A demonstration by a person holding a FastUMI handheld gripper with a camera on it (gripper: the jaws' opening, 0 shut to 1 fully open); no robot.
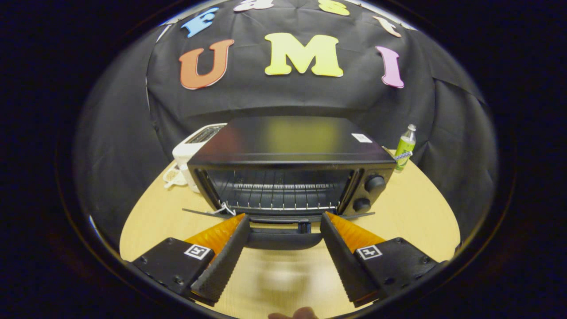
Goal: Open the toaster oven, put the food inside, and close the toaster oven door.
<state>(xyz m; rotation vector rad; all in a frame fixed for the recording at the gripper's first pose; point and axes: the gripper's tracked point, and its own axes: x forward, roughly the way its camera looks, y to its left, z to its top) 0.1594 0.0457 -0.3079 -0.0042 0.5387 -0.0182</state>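
While spread, tongs (283,219) flanking oven door (283,237)

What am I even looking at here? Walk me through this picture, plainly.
The camera rides on a hand-held gripper and looks forward along its two fingers, which are spread open and hold nothing. Just ahead stands a black toaster oven on a wooden table; its door is folded down flat, handle between the fingertips, and the wire rack inside looks bare. Behind the oven sit a white toaster on one side and a green bottle on the other.
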